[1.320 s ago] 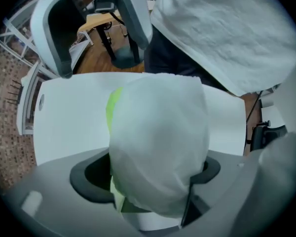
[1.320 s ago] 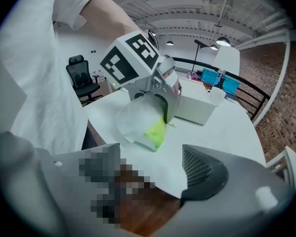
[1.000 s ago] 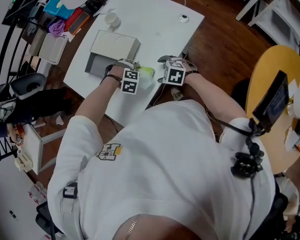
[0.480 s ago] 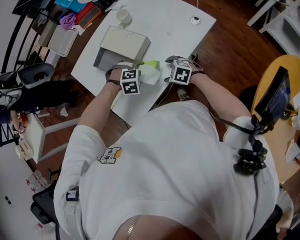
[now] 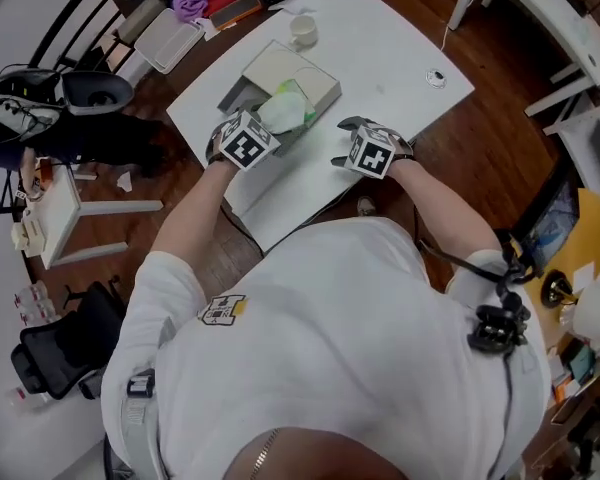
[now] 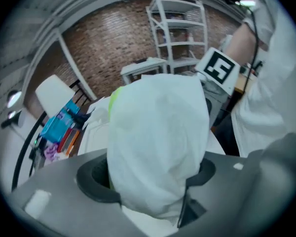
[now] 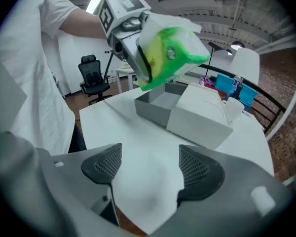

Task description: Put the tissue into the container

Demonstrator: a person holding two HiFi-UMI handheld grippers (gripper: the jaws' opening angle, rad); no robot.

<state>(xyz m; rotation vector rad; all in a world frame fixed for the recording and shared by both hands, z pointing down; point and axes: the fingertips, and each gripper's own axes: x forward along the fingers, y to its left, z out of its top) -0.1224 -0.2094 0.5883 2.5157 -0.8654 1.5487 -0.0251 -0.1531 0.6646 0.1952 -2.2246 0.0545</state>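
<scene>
The tissue (image 6: 158, 132), clamped in the left hand-held gripper (image 6: 150, 179), hangs above the container (image 7: 150, 113), blocking most of that gripper's view; the right hand-held gripper (image 7: 150, 169), wide though just closing slightly, frames only bare surface (image 7: 118, 127)

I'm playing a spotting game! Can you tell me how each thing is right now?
container: open on top.
tissue pack: held in the air, not in the container yet.
left gripper: fingers shut on the tissue pack.
right gripper: fingers apart, just closing slightly, nothing between them.
cup: upright on the table.
</scene>
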